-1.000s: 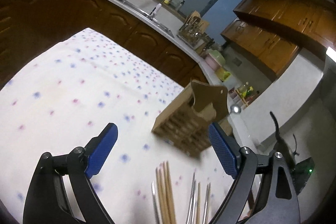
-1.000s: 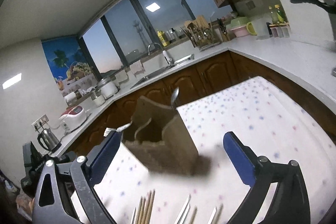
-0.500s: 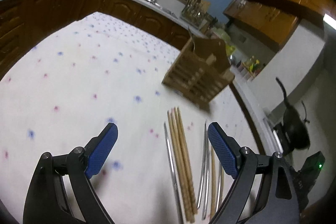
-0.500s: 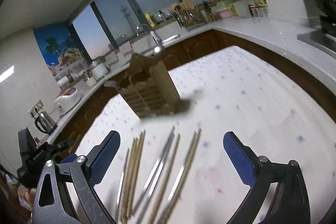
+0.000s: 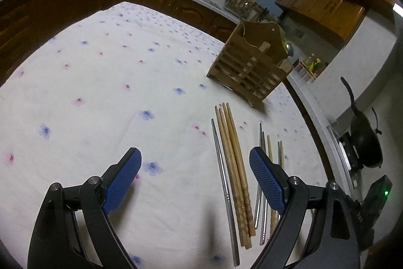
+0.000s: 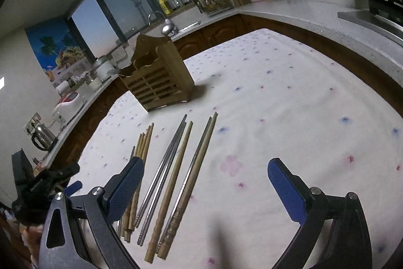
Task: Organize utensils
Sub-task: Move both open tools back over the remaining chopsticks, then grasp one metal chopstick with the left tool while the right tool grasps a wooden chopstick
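Left gripper [image 5: 195,173] spread wide, gripping nothing, hovering over tablecloth [image 5: 100,92]; right blue pad [image 5: 267,180] overlapping near ends of chopsticks [image 5: 233,160]. Right gripper [image 6: 205,183] likewise wide open and empty, poised above thick ends of the same chopsticks [image 6: 176,168]. Wooden and metal chopsticks lying loose, roughly parallel, flat on cloth. Beyond their tips, slightly apart: wooden utensil holder [image 5: 248,67] standing upright, with a spoon [image 6: 167,29] in it.

Matt wooden chopsticks [image 5: 233,158] lie beside shiny metal chopsticks [image 6: 163,175] on a soft cloth tablecloth [image 5: 105,97]; slatted wooden utensil holder [image 5: 248,67]
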The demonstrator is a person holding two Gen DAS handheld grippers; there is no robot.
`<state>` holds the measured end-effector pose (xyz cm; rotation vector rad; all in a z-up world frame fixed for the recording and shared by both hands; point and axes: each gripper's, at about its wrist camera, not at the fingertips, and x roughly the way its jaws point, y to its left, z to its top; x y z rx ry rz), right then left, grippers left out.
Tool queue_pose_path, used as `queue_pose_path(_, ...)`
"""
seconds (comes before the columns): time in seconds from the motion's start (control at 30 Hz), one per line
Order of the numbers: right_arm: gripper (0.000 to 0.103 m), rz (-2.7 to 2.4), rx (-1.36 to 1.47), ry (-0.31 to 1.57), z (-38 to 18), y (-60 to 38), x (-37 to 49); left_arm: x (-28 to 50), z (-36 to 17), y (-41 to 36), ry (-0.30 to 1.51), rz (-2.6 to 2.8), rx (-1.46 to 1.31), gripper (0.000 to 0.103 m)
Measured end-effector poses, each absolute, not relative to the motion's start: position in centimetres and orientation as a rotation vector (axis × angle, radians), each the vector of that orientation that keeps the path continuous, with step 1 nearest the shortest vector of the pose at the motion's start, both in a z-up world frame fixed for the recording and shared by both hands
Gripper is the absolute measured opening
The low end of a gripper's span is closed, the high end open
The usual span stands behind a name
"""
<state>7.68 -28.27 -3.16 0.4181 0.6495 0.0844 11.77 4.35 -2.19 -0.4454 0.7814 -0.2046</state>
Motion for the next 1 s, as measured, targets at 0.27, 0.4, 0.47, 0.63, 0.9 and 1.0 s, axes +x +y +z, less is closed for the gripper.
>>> queue_pose_path(0.27,0.089,0.087,0.399,0.657,-3.2,-28.4,8.3,12.6,-2.5,3.0,0.817,-0.211,-0.388,0.089)
queue_pose_path(0.4,0.075,0.088,0.391,0.677,-3.3,-28.3,9.1,13.8,-3.0,1.9,0.864,-0.225,-0.355,0.074)
queue_pose_path(0.47,0.069,0.089,0.388,0.691,-3.4,-28.3,9.8,14.8,-3.2,1.1,0.89,-0.231,-0.327,0.064)
queue_pose_path(0.63,0.052,0.078,0.354,0.735,-3.4,-27.9,12.6,17.2,-3.0,-0.5,0.921,-0.252,-0.267,0.045)
queue_pose_path(0.9,0.027,0.13,0.326,0.819,-4.3,-25.9,16.8,20.3,-3.7,-1.7,0.976,-0.262,-0.218,0.034)
queue_pose_path(1.0,0.025,0.155,0.287,0.844,-4.6,-24.4,18.1,21.1,-4.2,-1.8,0.999,-0.264,-0.212,0.029)
